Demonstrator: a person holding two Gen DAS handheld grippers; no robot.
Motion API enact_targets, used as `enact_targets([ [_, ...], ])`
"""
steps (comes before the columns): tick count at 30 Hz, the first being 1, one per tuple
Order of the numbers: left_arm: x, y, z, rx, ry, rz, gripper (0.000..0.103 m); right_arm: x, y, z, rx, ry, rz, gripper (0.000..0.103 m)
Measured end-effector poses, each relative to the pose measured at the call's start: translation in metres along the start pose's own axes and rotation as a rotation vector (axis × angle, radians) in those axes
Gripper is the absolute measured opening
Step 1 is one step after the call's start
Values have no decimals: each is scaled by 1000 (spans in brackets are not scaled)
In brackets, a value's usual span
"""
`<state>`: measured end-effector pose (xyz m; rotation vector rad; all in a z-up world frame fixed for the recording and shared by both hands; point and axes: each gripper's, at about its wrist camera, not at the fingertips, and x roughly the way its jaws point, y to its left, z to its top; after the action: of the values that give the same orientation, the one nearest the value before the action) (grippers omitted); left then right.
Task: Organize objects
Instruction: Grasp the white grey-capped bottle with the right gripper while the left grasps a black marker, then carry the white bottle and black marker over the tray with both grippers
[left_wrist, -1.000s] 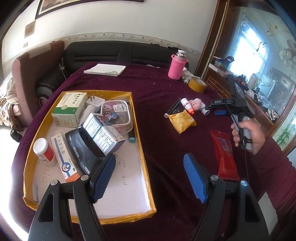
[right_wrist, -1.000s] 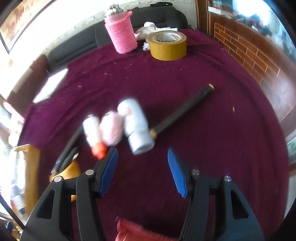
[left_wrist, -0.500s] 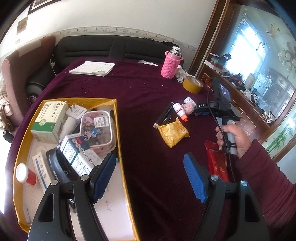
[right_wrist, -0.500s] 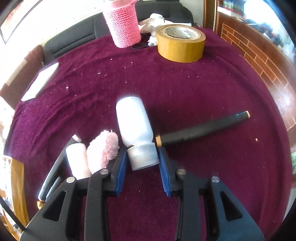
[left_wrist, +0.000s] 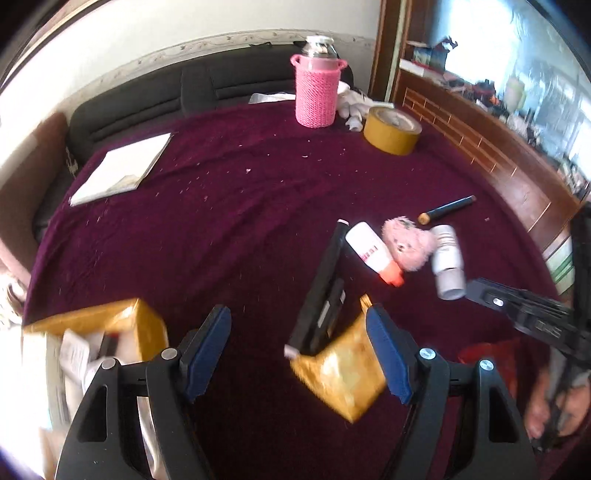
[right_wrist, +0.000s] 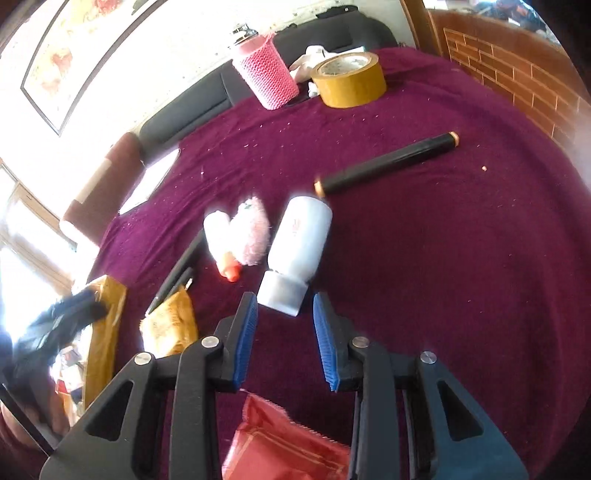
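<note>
My right gripper (right_wrist: 284, 314) is shut on the cap end of a white bottle (right_wrist: 301, 236), whose body points away over the purple cloth. In the left wrist view the same white bottle (left_wrist: 447, 258) lies right of a pink fluffy toy (left_wrist: 404, 243), with the right gripper's black finger beside its cap. My left gripper (left_wrist: 299, 347) hangs open and holds nothing above a yellow snack packet (left_wrist: 340, 369) and a long black case (left_wrist: 321, 288). Only a corner of the yellow tray (left_wrist: 110, 321) shows, at the lower left.
A small white bottle with an orange cap (left_wrist: 373, 254) and a black marker (left_wrist: 447, 208) lie near the toy. A pink knit-covered flask (left_wrist: 317, 92), a tape roll (left_wrist: 391, 129) and a booklet (left_wrist: 122, 170) sit farther back. A red packet (right_wrist: 284, 443) lies under my right gripper.
The left gripper swung right, from over the tray to over the yellow packet. The right gripper closed on the white bottle's cap and has tilted the bottle.
</note>
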<state>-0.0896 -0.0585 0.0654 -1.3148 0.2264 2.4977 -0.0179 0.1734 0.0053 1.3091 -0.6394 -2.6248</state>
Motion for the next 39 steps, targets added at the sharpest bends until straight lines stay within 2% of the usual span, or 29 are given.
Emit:
enact_targets([
  [1, 10, -4, 5, 27, 9, 9, 69, 3, 0, 1, 1, -2, 13, 29],
  [4, 33, -12, 12, 96, 30, 38, 58, 10, -3, 1, 7, 18, 47, 29],
  [6, 48, -15, 17, 125, 54, 44, 54, 13, -4, 0, 2, 32, 40, 29],
  [8, 60, -19, 20, 143, 75, 53, 44, 14, -4, -2, 0, 45, 29, 29],
  [11, 67, -18, 23, 120, 61, 25, 40, 14, -5, 0, 9, 44, 47, 29],
  [14, 74, -20, 21, 106, 59, 38, 39, 13, -8, 1, 26, 30, 48, 29],
  [18, 73, -40, 12, 199, 16, 94, 38, 13, -14, 2, 60, 15, 63, 29],
  [19, 72, -42, 12, 207, 27, 89, 30, 13, -16, 2, 67, 14, 72, 29],
  [20, 72, -42, 14, 187, 49, 55, 16, 13, -16, 3, 73, 13, 79, 29],
  [21, 70, -42, 15, 171, 57, 49, 14, 14, -17, 3, 77, 11, 86, 29],
  [23, 64, -39, 14, 156, 45, 49, 11, 14, -19, 3, 84, 6, 94, 29],
  [26, 42, -29, 10, 87, 11, -6, 11, 13, -23, 4, 94, -6, 110, 29],
  [35, -67, 8, -22, -39, -179, -161, 11, 12, -30, 6, 133, -38, 129, 30],
  [39, -101, 24, -45, -61, -223, -191, 12, 8, -21, 14, 143, -24, 119, 30],
])
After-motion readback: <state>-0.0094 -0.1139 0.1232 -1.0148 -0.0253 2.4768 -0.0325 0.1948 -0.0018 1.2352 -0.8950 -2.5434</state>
